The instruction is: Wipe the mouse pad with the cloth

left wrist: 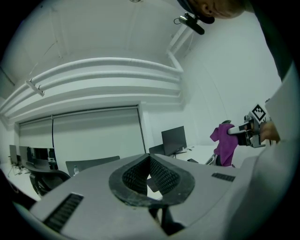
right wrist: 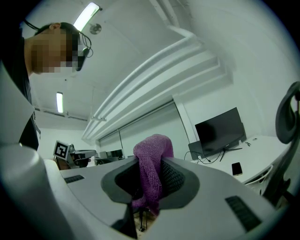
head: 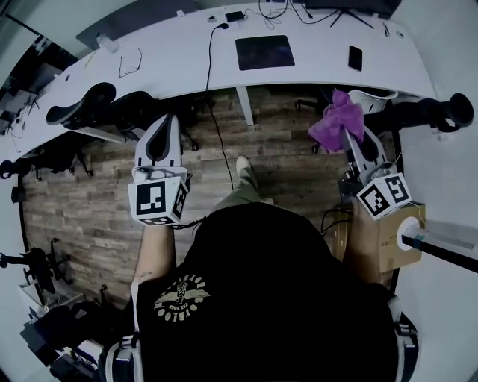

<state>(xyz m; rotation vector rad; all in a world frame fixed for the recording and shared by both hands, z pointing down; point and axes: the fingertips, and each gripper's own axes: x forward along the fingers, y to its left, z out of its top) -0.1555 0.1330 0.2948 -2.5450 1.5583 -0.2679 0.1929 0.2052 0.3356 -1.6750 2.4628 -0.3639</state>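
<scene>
The dark mouse pad (head: 264,51) lies on the long white desk (head: 179,56) at the far side of the head view. A purple cloth (head: 336,120) hangs from my right gripper (head: 355,146), which is shut on it and held up over the floor, short of the desk. In the right gripper view the cloth (right wrist: 151,176) is pinched between the jaws and droops over them. My left gripper (head: 160,139) is held up at the left, shut with nothing in it; the left gripper view shows its pads (left wrist: 159,176) meeting at the tips and the cloth (left wrist: 225,144) off to the right.
On the desk lie glasses (head: 130,64), a black phone (head: 355,57), cables (head: 216,30) and a monitor base (head: 351,9). Black office chairs (head: 97,104) stand under the desk's left part, another chair (head: 429,112) at the right. A cardboard box (head: 388,235) sits by my right side.
</scene>
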